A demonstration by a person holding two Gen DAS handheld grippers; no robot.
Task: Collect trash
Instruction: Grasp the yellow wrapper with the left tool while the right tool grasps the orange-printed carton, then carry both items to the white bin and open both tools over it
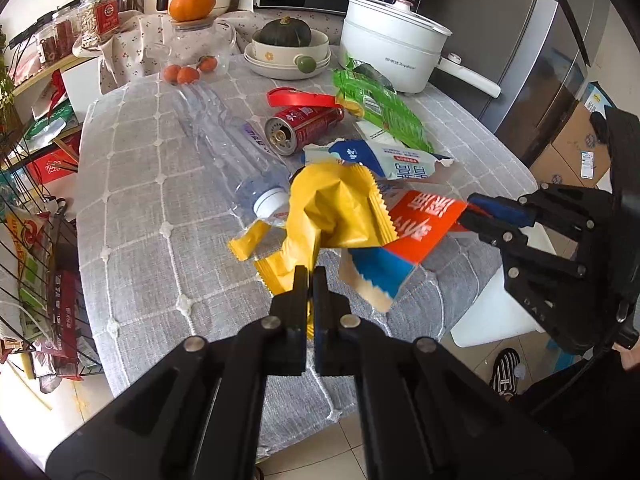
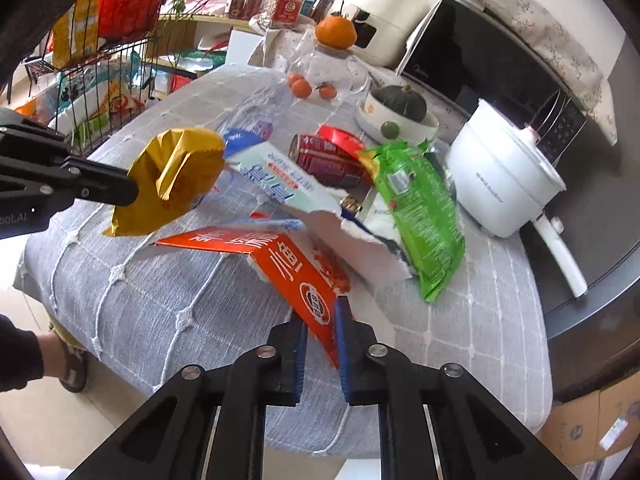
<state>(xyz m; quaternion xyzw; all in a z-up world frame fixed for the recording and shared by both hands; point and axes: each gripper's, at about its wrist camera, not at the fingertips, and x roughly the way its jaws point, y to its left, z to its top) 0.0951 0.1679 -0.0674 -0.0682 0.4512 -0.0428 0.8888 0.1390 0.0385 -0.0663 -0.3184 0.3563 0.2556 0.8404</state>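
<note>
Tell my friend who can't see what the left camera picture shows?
The left tongs pinch a crumpled yellow wrapper above a grey checked tablecloth. The right tongs hold an orange packet. Behind lie a clear plastic bottle, a red can and a green bag.

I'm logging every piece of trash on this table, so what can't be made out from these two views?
- Blue-and-white packet: left wrist view, near end covered by the yellow wrapper.
- White pack: right wrist view, mostly under the green bag.
- Red can: label print too small to read.
- Trash bin: in neither view.
</note>
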